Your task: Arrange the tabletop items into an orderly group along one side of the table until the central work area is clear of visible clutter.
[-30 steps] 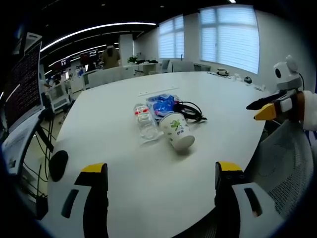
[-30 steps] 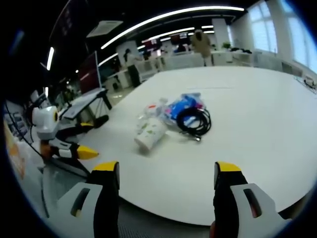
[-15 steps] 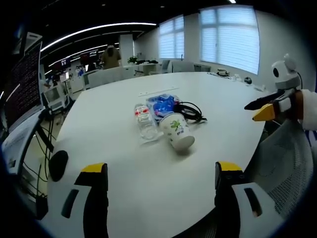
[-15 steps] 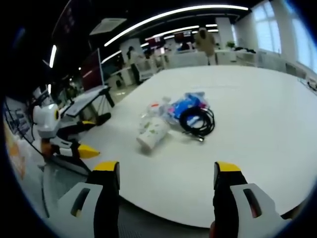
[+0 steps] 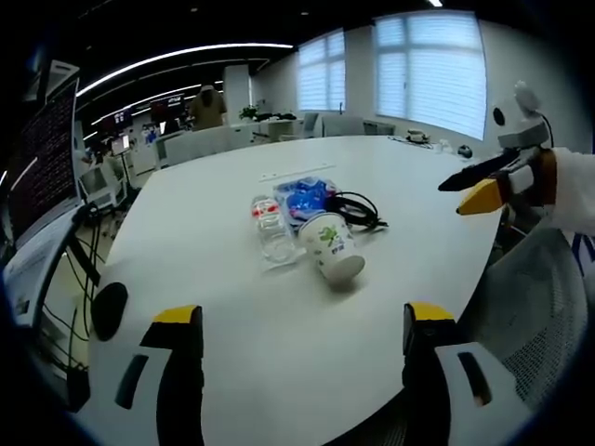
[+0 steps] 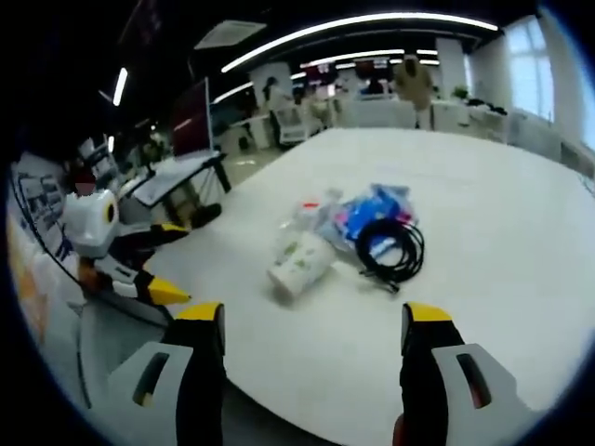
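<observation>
A white paper cup (image 5: 331,245) (image 6: 302,264) lies on its side in the middle of the white table (image 5: 223,334). Beside it lie a clear plastic bottle (image 5: 271,225) (image 6: 304,216), a blue packet (image 5: 304,194) (image 6: 367,207) and a coiled black cable (image 5: 356,208) (image 6: 392,253). My left gripper (image 5: 296,330) stands open over the near table edge, well short of the pile. My right gripper (image 6: 311,330) is open too, also short of the pile. In the left gripper view the right gripper (image 5: 483,181) comes in from the right. In the right gripper view the left gripper (image 6: 139,274) shows at the left.
A mesh office chair (image 5: 544,316) stands at the table's right edge in the left gripper view. Desks, monitors (image 5: 42,153) and a standing person (image 6: 416,84) fill the room behind. Small items (image 5: 418,137) sit at the table's far end.
The right gripper has moved up and towards the table in the left gripper view. The right gripper view has shifted, so the pile sits lower and more to the right.
</observation>
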`<action>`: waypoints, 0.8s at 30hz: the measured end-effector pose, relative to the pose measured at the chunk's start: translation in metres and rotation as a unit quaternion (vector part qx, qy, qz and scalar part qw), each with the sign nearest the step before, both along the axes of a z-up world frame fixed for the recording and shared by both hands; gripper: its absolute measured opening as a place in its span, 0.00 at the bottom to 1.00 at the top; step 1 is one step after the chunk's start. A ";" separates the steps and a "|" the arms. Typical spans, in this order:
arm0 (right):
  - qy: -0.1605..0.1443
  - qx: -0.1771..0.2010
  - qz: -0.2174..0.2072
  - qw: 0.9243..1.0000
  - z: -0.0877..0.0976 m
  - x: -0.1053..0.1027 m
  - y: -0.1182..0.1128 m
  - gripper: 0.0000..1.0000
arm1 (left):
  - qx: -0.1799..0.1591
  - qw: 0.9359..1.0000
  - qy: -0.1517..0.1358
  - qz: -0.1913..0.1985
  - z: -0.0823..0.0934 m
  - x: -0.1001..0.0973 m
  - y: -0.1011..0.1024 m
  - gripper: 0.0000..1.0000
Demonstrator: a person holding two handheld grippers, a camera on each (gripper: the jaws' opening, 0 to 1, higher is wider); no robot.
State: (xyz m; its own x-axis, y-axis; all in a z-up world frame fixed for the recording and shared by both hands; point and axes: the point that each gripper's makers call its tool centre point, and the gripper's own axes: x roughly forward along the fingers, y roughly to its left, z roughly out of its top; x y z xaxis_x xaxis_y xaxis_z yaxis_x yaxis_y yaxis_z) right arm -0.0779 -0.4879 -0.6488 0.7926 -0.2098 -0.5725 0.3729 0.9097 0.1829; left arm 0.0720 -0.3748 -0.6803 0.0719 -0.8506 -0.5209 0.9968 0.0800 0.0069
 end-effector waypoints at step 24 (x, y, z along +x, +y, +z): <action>0.103 -0.049 0.178 0.977 -0.011 0.069 0.000 0.72 | 0.003 1.000 0.001 -0.001 -0.001 0.001 0.001 0.89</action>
